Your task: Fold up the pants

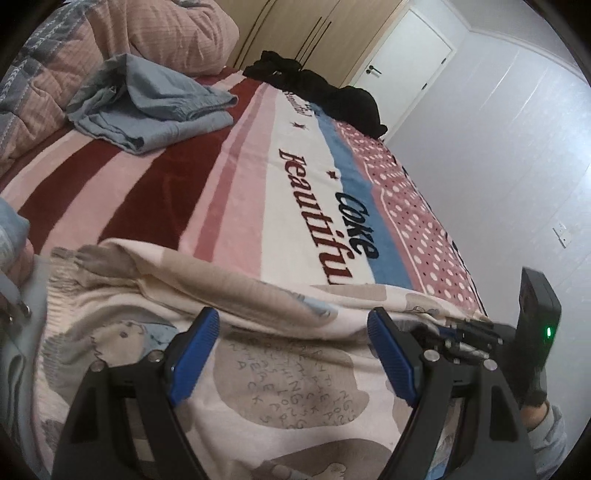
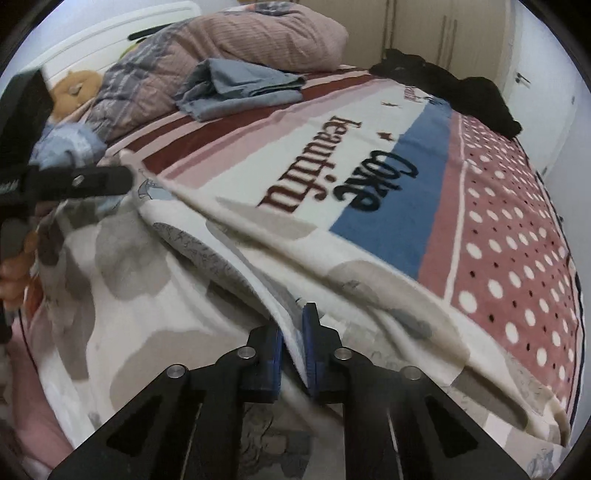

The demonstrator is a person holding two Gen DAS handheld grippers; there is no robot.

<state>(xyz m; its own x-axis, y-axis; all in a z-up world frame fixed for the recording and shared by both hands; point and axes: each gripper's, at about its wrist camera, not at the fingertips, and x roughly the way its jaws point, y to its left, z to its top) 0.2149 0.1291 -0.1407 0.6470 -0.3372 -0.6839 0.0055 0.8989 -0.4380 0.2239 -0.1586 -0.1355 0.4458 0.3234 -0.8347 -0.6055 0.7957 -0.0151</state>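
Right wrist view: the striped bed blanket (image 2: 388, 155) fills the scene, with the patterned cream pants (image 2: 155, 280) spread along its near edge. The right gripper (image 2: 292, 347) is pinched on a raised fold of them; the left gripper (image 1: 293, 350) hangs wide open above them, holding nothing. This looks like the grasping step; next the left should take hold of cloth before the fold is carried over.

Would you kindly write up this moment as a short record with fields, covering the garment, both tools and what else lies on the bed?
garment: cream patterned pants spread at the near edge of the bed
left tool: open, above the pants, nothing between its pads
right tool: shut on a raised fold of the pants
surface: striped blanket with lettering
other items: grey-blue folded clothes, black clothes, pink quilt
fold status: not yet done
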